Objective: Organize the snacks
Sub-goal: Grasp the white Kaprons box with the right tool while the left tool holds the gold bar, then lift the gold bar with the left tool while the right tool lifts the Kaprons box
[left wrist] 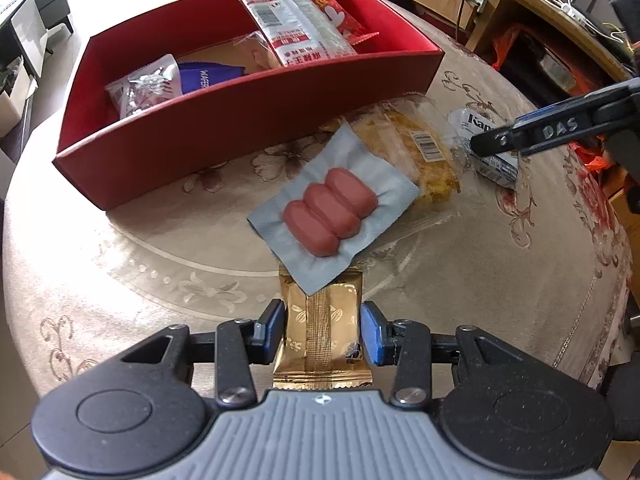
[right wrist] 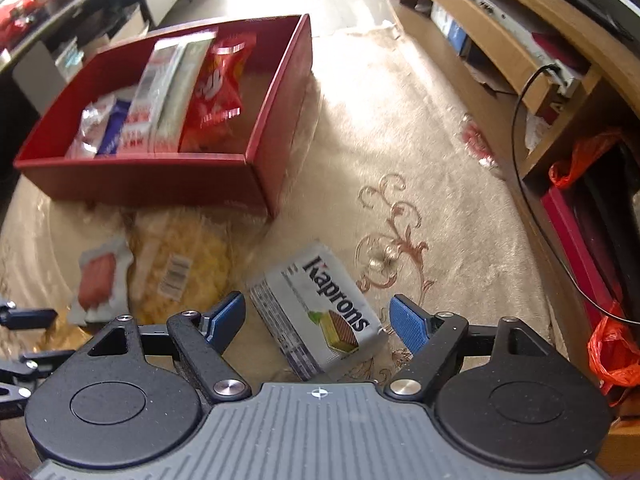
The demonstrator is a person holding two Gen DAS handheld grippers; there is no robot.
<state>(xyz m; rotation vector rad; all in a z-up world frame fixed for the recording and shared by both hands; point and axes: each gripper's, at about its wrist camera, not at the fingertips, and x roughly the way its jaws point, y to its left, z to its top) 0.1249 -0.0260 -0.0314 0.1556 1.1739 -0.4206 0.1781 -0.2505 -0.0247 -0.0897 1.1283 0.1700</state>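
A cream floral tablecloth fills both views; wooden shelves run along the upper right. The left gripper pinches a gold packet at lower centre; the right gripper – jaws wide – straddles a wafer pack; the red box sits upper left.

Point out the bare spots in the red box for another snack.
The red box has bare floor at its right end, between the red packet and the right wall. The left end is crowded: silver packet, blue packet and long white packet overlap.
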